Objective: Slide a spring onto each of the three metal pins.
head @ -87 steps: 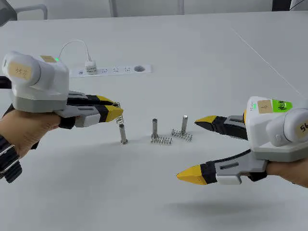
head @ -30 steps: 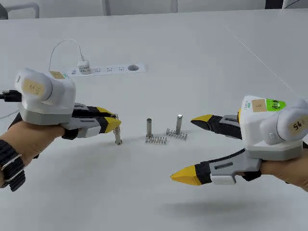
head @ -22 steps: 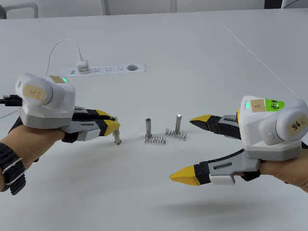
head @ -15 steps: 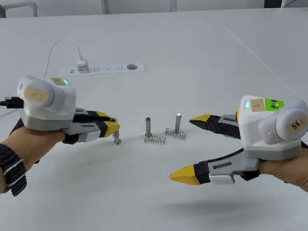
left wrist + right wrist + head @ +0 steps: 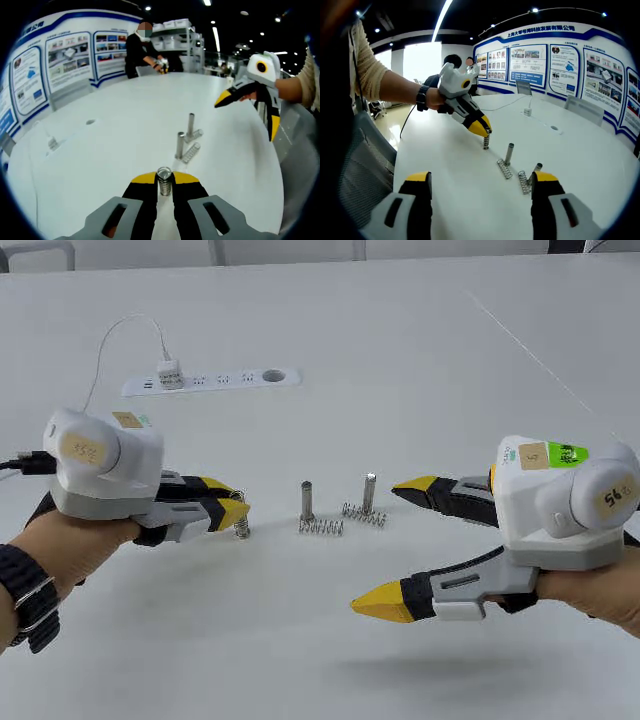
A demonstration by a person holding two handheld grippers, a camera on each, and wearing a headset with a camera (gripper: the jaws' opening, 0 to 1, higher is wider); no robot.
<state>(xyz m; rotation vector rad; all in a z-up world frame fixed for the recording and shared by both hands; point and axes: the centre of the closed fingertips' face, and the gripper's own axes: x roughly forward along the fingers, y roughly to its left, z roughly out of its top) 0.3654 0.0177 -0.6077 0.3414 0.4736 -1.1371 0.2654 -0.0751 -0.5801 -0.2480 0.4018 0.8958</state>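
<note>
Three metal pins stand in a row on the white table. My left gripper [image 5: 241, 510] [image 5: 164, 176] is shut on a spring [image 5: 241, 529] [image 5: 164, 184] that sits over the left pin, low near the tabletop. The middle pin [image 5: 307, 500] [image 5: 180, 145] and the right pin [image 5: 369, 492] [image 5: 190, 125] are bare. Two loose springs lie at their feet, one [image 5: 320, 528] by the middle pin and one [image 5: 363, 515] by the right pin. My right gripper [image 5: 388, 545] [image 5: 480, 177] hovers open to the right of the pins with nothing between its fingers.
A white power strip [image 5: 210, 380] with a plugged-in charger [image 5: 168, 370] and cable lies at the back left. A person [image 5: 142, 50] stands at the far end of the table. A mesh chair [image 5: 360, 165] is beside the table edge.
My left gripper has come down with the spring, which hung above the left pin before and now sits around it. The right gripper has stayed open and nearly still.
</note>
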